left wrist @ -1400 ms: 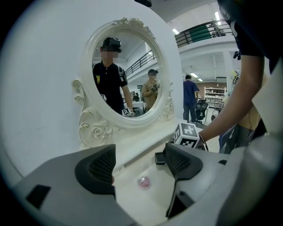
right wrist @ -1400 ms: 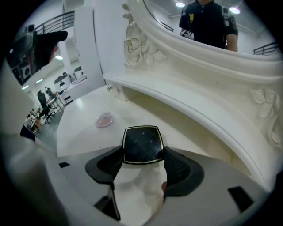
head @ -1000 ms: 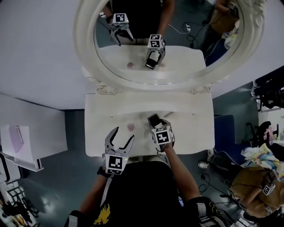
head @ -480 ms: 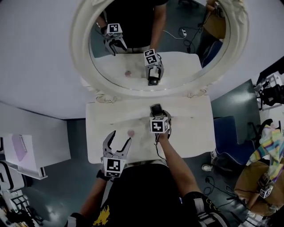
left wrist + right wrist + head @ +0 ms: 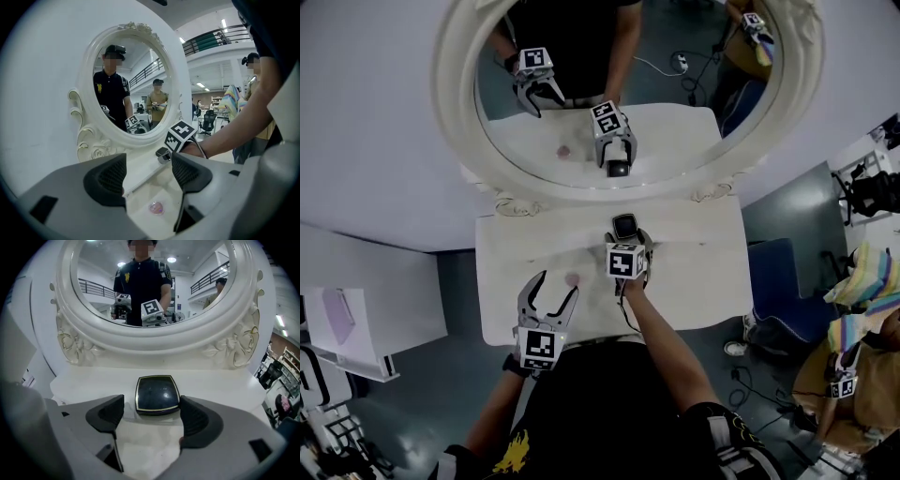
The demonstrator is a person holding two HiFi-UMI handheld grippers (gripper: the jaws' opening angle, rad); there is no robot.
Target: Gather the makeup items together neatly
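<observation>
— Where is the black compact (image 5: pixel 157 394)?
— Flat on the white dressing table (image 5: pixel 703 272) below the mirror (image 5: pixel 450 94), at the tips of the right gripper (image 5: pixel 152 417), whose jaws have just been opening, pads clear of it.
— And the left gripper (image 5: pixel 147 174)?
— Spread wide and empty, near a small pink item (image 5: pixel 156 207) on the tabletop.

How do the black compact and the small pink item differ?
The black compact is dark with a gold rim; the pink item is pale pink. The compact is a rounded square and larger; the pink item is small and roundish. The compact lies by the mirror base, the pink item nearer the front edge. Both lie flat on the white table.
</observation>
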